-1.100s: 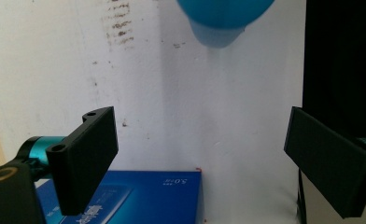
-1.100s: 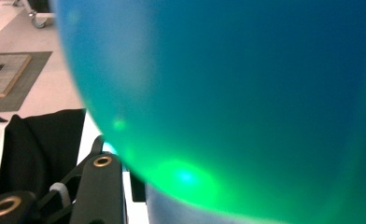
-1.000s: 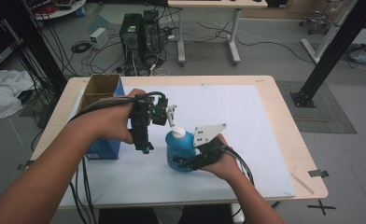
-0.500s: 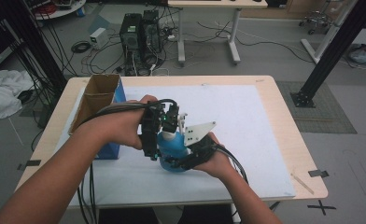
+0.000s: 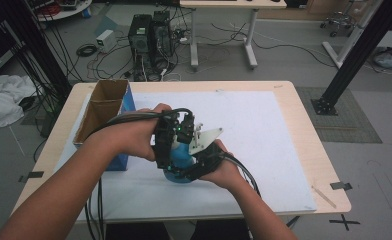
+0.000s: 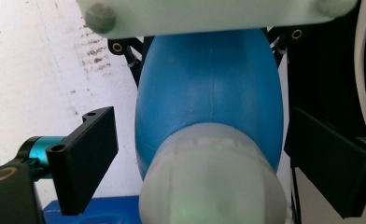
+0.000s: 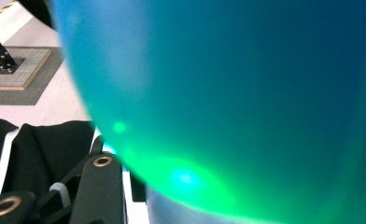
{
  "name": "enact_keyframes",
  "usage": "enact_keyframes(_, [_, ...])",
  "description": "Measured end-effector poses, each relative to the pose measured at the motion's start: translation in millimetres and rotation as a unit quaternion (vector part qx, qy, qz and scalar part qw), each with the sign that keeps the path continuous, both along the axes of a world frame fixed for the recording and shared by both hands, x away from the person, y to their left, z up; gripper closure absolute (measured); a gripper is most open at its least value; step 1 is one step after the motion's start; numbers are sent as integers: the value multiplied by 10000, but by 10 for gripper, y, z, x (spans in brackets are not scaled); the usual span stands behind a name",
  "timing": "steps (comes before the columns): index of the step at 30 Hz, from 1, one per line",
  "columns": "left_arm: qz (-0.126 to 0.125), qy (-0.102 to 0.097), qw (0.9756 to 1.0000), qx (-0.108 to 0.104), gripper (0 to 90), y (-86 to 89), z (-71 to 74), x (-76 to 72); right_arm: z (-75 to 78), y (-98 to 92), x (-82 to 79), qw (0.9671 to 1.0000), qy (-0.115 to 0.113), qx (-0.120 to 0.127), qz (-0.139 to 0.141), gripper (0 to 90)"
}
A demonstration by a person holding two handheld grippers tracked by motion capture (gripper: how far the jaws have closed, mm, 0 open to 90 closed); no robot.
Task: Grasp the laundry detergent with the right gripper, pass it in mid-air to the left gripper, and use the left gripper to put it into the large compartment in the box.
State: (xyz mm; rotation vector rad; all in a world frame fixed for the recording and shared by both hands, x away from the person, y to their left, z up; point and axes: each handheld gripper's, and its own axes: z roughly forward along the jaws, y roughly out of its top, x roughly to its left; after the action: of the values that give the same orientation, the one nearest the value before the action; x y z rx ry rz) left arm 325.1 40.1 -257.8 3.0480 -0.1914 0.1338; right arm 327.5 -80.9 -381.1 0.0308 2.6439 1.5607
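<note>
Blue bottle (image 6: 209, 98) | between open left tongs (image 6: 209, 163) (untouched) | right tongs (image 5: 186, 167) clamped

overhead forward-down, gripper views close, sharing blue bottle (image 6: 209, 93)

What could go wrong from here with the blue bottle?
The right gripper is clamped on the rounded blue plastic bottle, a curved body that might slip or twist as the cap is worked. The left gripper straddles the frosted white cap with its jaws apart; closing off-centre may glance off. The two grippers crowd together and could collide.
</note>
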Motion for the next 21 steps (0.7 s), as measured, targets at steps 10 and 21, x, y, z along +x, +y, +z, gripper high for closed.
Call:
enact_keyframes(10, [6,-16,10000,98,99,-7,-54,-11,3,25,-11,9999,87,65,25,454])
enact_keyframes(21, [-90,-28,9998,176,184,-11,-47,-11,4,38,-24,9998,155,87,76,454])
